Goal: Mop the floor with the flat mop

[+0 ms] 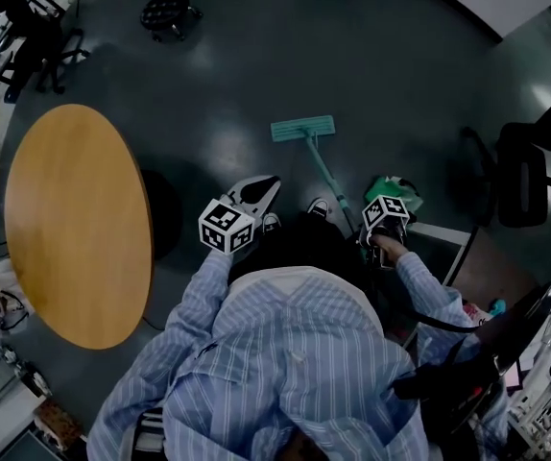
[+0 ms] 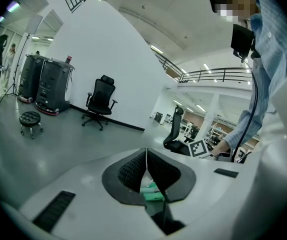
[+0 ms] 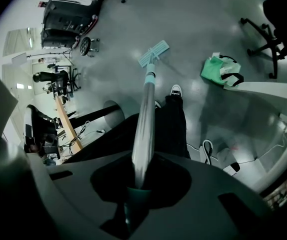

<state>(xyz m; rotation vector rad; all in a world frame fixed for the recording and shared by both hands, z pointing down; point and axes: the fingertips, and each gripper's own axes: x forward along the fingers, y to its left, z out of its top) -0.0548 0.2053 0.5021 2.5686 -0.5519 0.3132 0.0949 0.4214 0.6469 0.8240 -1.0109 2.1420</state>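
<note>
The flat mop has a teal head [image 1: 303, 128] lying flat on the dark floor ahead of the person's shoes. Its handle [image 1: 329, 179] slants back to my right gripper [image 1: 379, 227], which is shut on the handle's upper end. In the right gripper view the handle [image 3: 146, 119] runs from between the jaws of the right gripper [image 3: 137, 184] down to the mop head [image 3: 153, 54]. My left gripper [image 1: 262, 190] hangs over the floor left of the mop, apart from it. Its ribbed pads [image 2: 159, 170] meet in a line at the left gripper [image 2: 146, 156], with nothing held.
A round wooden table [image 1: 74, 224] stands at the left. A green bag [image 1: 395, 188] lies on the floor by the right gripper. A black office chair [image 1: 520, 171] is at the right and a small stool [image 1: 168, 12] at the back. Another chair [image 2: 100, 101] stands by the white wall.
</note>
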